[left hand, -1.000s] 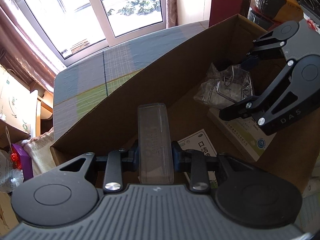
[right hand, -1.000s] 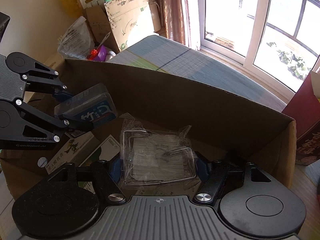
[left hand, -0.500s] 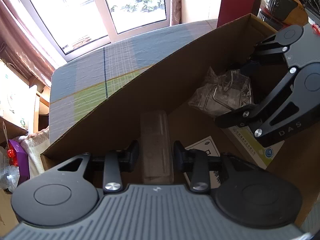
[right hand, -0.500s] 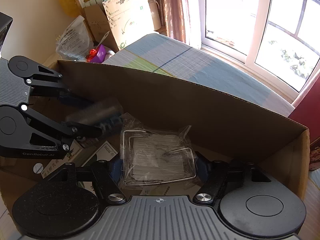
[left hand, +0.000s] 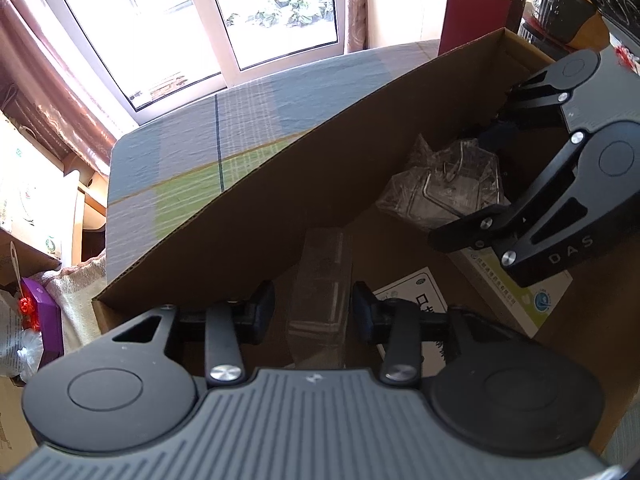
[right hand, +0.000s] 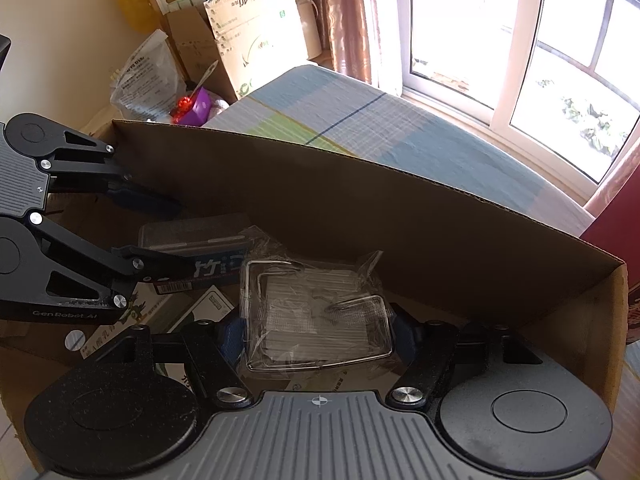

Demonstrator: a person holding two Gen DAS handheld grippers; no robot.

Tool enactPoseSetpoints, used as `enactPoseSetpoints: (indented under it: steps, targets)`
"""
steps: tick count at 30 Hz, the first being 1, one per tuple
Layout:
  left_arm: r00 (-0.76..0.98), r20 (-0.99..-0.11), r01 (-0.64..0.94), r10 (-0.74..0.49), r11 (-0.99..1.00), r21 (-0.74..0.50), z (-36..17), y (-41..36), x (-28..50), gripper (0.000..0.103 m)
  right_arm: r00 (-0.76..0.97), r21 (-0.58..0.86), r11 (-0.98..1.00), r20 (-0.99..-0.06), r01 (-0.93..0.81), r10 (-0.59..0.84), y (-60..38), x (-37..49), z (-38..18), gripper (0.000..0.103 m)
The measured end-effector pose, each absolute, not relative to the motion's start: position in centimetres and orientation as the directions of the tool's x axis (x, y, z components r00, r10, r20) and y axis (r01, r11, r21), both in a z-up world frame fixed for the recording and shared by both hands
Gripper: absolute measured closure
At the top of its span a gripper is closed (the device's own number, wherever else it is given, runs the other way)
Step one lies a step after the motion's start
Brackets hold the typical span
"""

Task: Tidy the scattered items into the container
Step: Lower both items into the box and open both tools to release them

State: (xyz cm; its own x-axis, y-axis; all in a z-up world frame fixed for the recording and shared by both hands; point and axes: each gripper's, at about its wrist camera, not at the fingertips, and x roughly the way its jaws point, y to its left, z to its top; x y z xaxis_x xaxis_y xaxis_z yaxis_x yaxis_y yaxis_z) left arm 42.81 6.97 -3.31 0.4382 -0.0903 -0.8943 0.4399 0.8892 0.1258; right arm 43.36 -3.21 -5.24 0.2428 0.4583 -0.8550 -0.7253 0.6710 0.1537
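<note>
The left tool (left hand: 313,307) is spread wide, its two pads standing clear on either side of a clear plastic case (left hand: 320,280) and not touching it. The case lies on the floor of the cardboard box (left hand: 280,200), close against the far wall, at 12 o'clock from the tool.

The right tool (right hand: 318,330) is closed on a clear packet of wire clips (right hand: 316,316), one pad pressed against each side; the packet sits low inside the box. In the left view the right tool shows at 2 o'clock with the packet at its tip. In the right view the left tool sits at 9 o'clock, and the plastic case lies between its open fingers.

Flat printed cartons (left hand: 516,288) line the box floor under both tools. Past the far wall, at 12 o'clock, lies a bed (right hand: 400,128) with a striped cover, and a window (left hand: 240,20) beyond it.
</note>
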Motion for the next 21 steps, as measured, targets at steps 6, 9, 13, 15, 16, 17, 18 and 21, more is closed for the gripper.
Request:
enactPoseSetpoints:
  steps: [6, 9, 13, 15, 16, 17, 18, 21]
  targets:
    - [0.442, -0.893, 0.437, -0.085, 0.89, 0.131, -3.0, 6.4, 42.6, 0.064, 0.213, 0.196, 0.648, -0.842, -0.736, 0.496, -2.8, 43.3, -5.3, 0.029]
    - [0.443, -0.892, 0.43, -0.084, 0.894, 0.13, -3.0, 6.4, 42.4, 0.056, 0.217, 0.186, 0.641, -0.84, -0.745, 0.497, -2.6, 43.1, -5.2, 0.002]
    - [0.447, -0.891, 0.418, -0.08, 0.899, 0.129, -2.8, 6.8, 42.0, 0.049, 0.226, 0.164, 0.638, -0.845, -0.752, 0.485, -3.3, 42.8, -4.8, 0.0]
    - [0.448, -0.89, 0.415, -0.083, 0.901, 0.125, -2.7, 6.9, 41.7, 0.047, 0.231, 0.153, 0.636, -0.847, -0.756, 0.479, -3.6, 42.6, -4.5, 0.0]
    - [0.448, -0.89, 0.416, -0.088, 0.901, 0.121, -2.6, 6.9, 41.5, 0.046, 0.234, 0.148, 0.636, -0.848, -0.758, 0.476, -3.7, 42.6, -4.4, 0.0]
    - [0.449, -0.889, 0.417, -0.091, 0.901, 0.118, -2.5, 6.9, 41.3, 0.045, 0.236, 0.142, 0.635, -0.849, -0.759, 0.473, -3.9, 42.5, -4.3, 0.0]
    - [0.451, -0.888, 0.416, -0.092, 0.902, 0.118, -2.4, 6.8, 41.2, 0.041, 0.238, 0.137, 0.634, -0.85, -0.761, 0.47, -4.1, 42.4, -4.2, 0.0]
    - [0.46, -0.883, 0.411, -0.093, 0.904, 0.119, -2.0, 6.6, 41.0, 0.033, 0.243, 0.116, 0.64, -0.862, -0.76, 0.446, -4.4, 42.1, -4.1, 0.0]
